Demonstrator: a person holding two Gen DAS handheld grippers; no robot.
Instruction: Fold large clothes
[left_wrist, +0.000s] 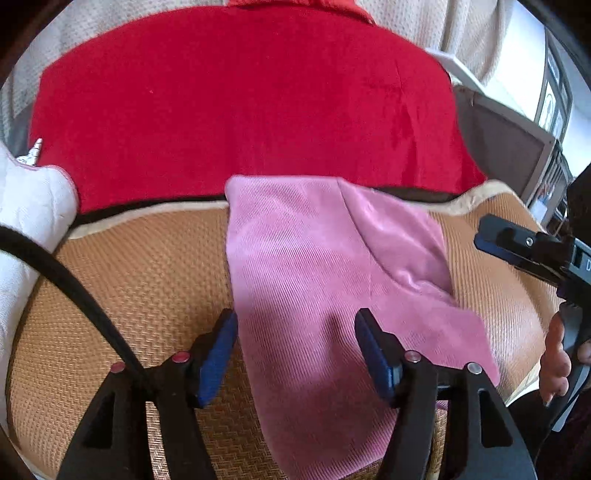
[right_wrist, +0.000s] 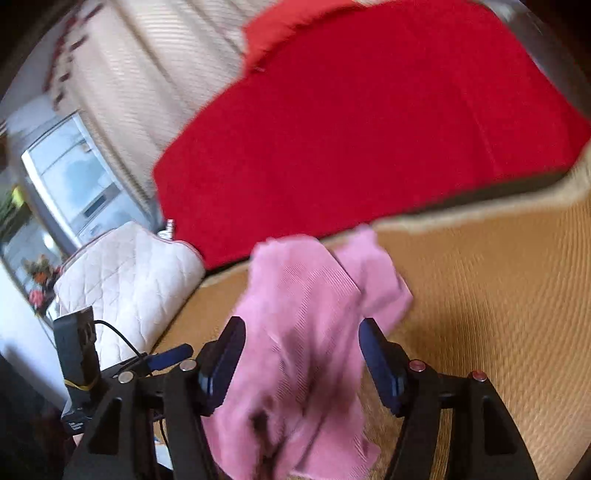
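On the woven mat (left_wrist: 140, 266), pink garment (left_wrist: 295, 258) reaching its far edge, left gripper (left_wrist: 295, 343) and right gripper (right_wrist: 301, 354) both wide, holding nothing, red cushion (left_wrist: 240, 103) beyond.

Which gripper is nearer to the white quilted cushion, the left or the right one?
The left gripper. The white quilted cushion lies just beyond its left finger. The right gripper is farther, on the other side of the pink corduroy garment.
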